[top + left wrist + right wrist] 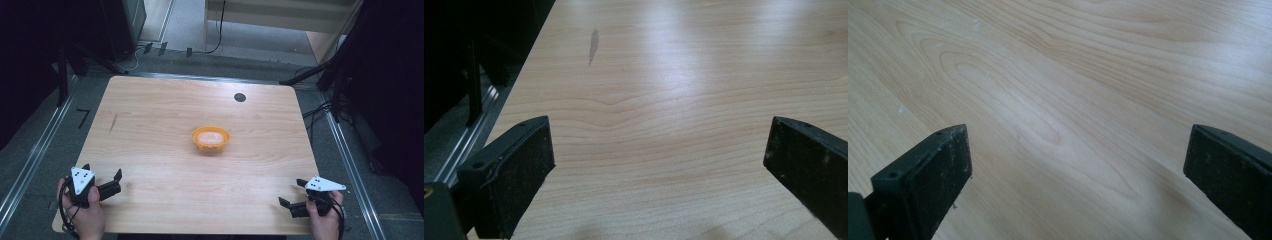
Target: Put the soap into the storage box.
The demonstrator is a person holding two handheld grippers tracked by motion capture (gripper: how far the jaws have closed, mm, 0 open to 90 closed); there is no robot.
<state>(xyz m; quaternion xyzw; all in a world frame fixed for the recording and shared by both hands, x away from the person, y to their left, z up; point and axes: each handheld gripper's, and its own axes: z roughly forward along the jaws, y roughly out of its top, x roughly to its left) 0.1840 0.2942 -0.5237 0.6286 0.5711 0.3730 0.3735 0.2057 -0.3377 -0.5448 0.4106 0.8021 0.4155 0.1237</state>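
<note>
Orange bowl (210,138) sits mid-tabletop (150,115), something pale inside, can't tell what. Left hand-held gripper (102,182) rests at the near left corner, jaws spread wide, holding nothing. Right hand-held gripper (292,198) sits at the near right corner, jaws wide apart too, empty. The bowl lies far and to the right of the left one, far and to the left of the right one. Both well apart from it, the right one looks slightly nearer. Bowl is round, no long axis to line up with.
</note>
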